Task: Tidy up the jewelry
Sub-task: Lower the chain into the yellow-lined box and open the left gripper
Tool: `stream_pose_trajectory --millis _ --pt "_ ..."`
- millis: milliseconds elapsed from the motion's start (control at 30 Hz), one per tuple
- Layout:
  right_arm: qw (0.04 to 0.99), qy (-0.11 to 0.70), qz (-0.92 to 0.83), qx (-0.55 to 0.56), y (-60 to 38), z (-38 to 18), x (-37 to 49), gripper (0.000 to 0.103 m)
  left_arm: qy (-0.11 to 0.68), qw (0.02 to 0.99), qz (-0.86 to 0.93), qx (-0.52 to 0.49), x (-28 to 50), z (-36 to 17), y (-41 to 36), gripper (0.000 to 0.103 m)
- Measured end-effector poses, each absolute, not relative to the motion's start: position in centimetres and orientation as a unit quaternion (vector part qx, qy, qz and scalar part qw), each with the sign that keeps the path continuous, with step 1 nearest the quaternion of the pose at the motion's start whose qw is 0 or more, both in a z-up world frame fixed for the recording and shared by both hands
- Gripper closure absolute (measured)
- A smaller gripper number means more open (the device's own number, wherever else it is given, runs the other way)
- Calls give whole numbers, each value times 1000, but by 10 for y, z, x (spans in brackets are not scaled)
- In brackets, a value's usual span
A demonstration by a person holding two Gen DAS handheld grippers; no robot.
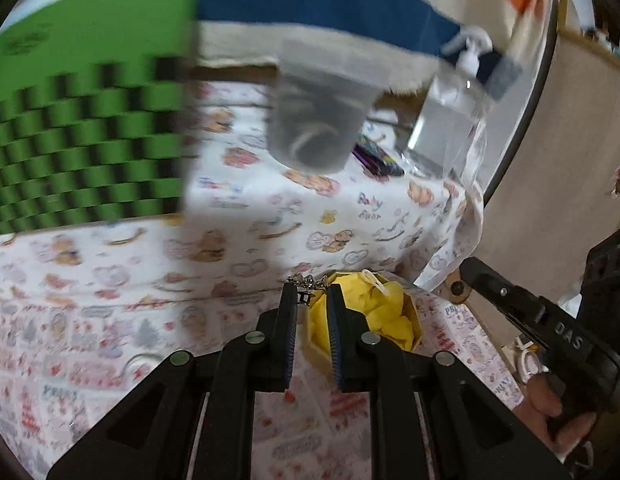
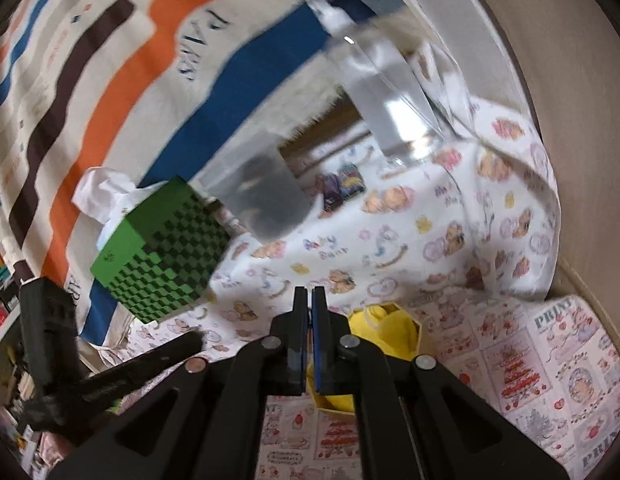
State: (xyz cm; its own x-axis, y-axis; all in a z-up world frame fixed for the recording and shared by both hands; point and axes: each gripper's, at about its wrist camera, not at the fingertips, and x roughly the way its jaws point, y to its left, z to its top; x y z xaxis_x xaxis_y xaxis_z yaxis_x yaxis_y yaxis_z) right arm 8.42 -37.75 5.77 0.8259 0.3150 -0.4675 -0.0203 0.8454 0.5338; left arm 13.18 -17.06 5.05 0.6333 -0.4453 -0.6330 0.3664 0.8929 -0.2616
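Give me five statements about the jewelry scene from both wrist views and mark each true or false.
1. The left tongs hold a small silvery piece of jewelry at their tips. True.
2. The right tongs stand wide open. False: their jaws are shut, with nothing visible between them.
3. A yellow box with yellow padding sits on the printed cloth just beyond the left tongs. True.
4. The green checkered box is red. False: it is green with a dark checker pattern.
5. A clear pump bottle stands on the cloth beyond the yellow box. True.
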Motion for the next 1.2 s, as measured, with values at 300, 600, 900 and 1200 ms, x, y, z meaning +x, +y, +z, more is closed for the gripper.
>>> stream_pose_trajectory --millis 300,600,900,1200 --pt "889 326 86 311 -396 23 105 101 421 861 -280 -63 163 20 -209 89" --pt "876 351 89 320 -392 9 114 100 372 879 -292 -56 156 24 -210 64" --pt "892 331 52 305 -398 19 107 81 298 927 -220 -48 132 60 -155 34" --pt "916 301 74 253 -372 40 96 48 259 955 -139 -36 106 83 -83 17"
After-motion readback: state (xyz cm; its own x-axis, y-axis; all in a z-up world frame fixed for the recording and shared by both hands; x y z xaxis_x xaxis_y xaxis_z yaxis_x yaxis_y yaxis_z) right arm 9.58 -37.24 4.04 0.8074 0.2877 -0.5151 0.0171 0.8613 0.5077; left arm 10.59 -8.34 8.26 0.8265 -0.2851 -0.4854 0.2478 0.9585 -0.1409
